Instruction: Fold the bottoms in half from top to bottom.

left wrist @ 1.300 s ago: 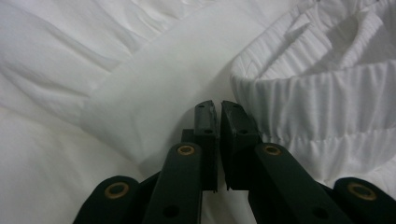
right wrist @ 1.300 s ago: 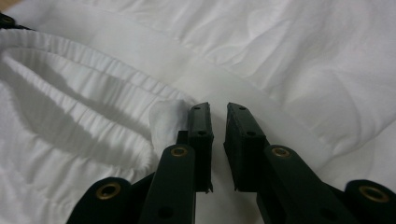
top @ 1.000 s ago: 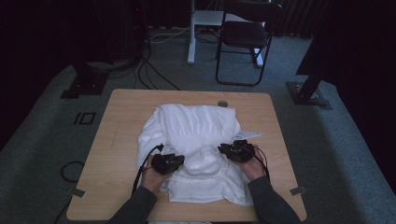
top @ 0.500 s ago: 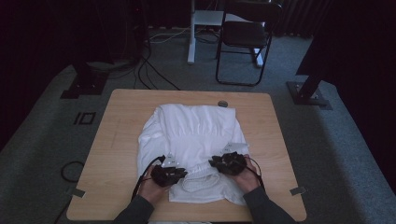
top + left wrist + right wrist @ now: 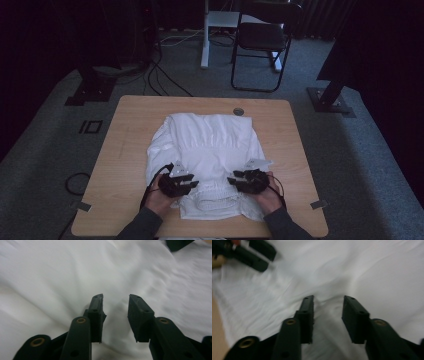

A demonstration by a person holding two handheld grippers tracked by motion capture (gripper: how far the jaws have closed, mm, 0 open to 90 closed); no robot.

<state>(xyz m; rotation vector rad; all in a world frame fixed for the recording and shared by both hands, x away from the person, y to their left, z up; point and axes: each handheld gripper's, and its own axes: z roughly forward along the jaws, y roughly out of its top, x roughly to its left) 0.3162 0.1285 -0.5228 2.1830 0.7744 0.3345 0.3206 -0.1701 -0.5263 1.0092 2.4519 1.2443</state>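
Garment: white garment (image 5: 207, 150) lies folded mid-table (image 5: 125, 150), its gathered edge toward the near side.
Left gripper (image 5: 187, 184): on the garment's near left; jaws just opened, parted, cloth between them unpinched.
Right gripper (image 5: 239, 180): on the garment's near right; jaws just opened, parted, gripping nothing.
Far off: black chair (image 5: 260, 37).

One white garment (image 5: 207, 145), two claws (image 5: 192, 183), one chair (image 5: 262, 37)

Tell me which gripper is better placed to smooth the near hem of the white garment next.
Right, slightly. The right gripper sits lower on the white cloth garment, closer to its near hem, on the wooden table. The left gripper rests near the left edge. Both have just been opening, with no cloth pinched.
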